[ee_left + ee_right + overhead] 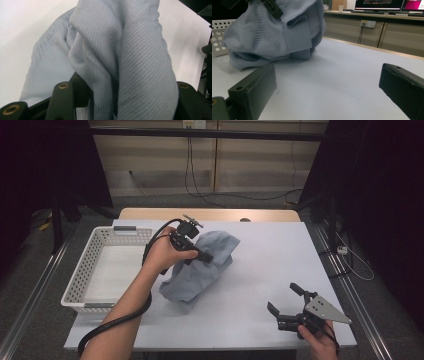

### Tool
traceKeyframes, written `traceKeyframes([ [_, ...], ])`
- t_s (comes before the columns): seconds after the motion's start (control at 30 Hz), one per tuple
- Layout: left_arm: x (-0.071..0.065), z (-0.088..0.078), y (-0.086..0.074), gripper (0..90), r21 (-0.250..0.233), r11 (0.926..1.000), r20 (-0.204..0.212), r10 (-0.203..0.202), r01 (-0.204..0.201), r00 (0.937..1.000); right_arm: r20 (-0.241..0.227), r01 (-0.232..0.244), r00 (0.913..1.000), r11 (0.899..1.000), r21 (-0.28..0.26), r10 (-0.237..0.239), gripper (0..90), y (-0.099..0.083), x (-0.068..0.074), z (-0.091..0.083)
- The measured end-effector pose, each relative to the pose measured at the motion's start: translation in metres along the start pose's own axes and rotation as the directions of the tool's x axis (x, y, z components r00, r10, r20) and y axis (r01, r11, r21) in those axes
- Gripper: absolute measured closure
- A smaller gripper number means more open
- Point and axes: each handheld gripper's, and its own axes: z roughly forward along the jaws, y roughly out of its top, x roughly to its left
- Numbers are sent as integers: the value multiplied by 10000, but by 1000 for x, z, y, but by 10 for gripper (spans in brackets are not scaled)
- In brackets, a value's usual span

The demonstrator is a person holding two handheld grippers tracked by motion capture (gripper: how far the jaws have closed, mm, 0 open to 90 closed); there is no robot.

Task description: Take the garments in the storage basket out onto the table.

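Cloth bundle, pale blue garment [200, 267], sits mid-table in the high view, just right of the white basket [85, 270], and the left gripper [204, 256] is lifting 1 bunched fold, probably for moving it basketward. Left gripper view: ribbed fabric hangs between the 2 jaws, but I can't tell if they're actually pinching it. Right gripper view: the right gripper [327, 92] waits low over the table [352, 75], jaws wide apart with nothing between them, garment well ahead.
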Motion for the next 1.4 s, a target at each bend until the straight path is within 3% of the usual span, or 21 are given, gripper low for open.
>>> traceKeyframes([
  [0.43, 2, 3, -1, 371, -51, 9999, -50, -95, 95, 9999, -12, -3, 10000, 10000, 16, 3, 7, 0, 0, 0],
  [0.6, 3, 3, -2, 333, -263, 9992, 134, -299, 303, 9995, -18, 4, 10000, 10000, 25, -4, 7, 0, 0, 0],
  [0.73, 4, -2, -1, 293, -736, 9960, 298, -485, 506, 9984, -28, 30, 10000, 10000, 21, -30, 8, 0, 0, 0],
  [1.07, 7, -4, -8, 155, -246, 9977, -291, -633, 626, 9976, -140, 30, 9999, 9999, 169, -27, 8, -1, 1, 1],
  [1.23, 7, -7, -11, 138, -449, 9975, -322, -555, 540, 9979, -244, 47, 9997, 9996, 266, -40, 7, -1, 2, 3],
  [1.4, 8, -8, -17, 126, -715, 9949, -421, -747, 715, 9963, -331, 134, 9994, 9989, 455, -119, 7, 0, 3, 6],
])
